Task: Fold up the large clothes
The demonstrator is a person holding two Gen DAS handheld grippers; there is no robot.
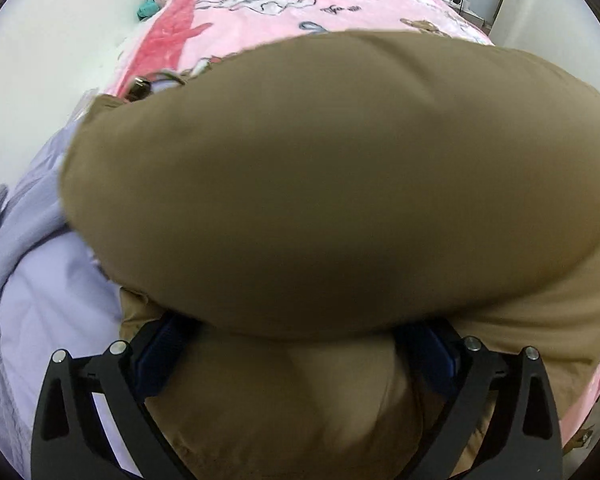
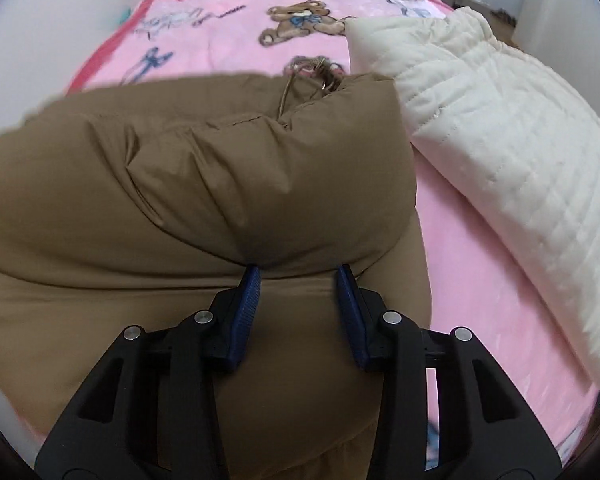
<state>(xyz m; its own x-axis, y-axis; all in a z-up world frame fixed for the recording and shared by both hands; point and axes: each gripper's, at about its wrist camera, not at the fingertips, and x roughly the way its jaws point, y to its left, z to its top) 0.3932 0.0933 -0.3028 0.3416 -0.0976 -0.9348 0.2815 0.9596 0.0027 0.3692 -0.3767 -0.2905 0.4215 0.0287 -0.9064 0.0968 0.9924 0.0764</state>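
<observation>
Brown puffer jacket point(image 2: 204, 184) lying crosswise on pink teddy-bear blanket point(image 2: 228, 28), folded edge raised, left gripper point(image 1: 296, 344) and right gripper point(image 2: 298, 276) both spread around its folds, cream quilted coat point(image 2: 500, 128) toward right edge.

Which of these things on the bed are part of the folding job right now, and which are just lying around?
In the job:
- brown padded jacket, puffed up over both grippers
- left gripper, jaws apart around its fabric
- right gripper, jaws apart at the fold

Just lying about:
- cream quilted garment
- lilac garment
- pink teddy-bear blanket
- teal item by the wall
</observation>
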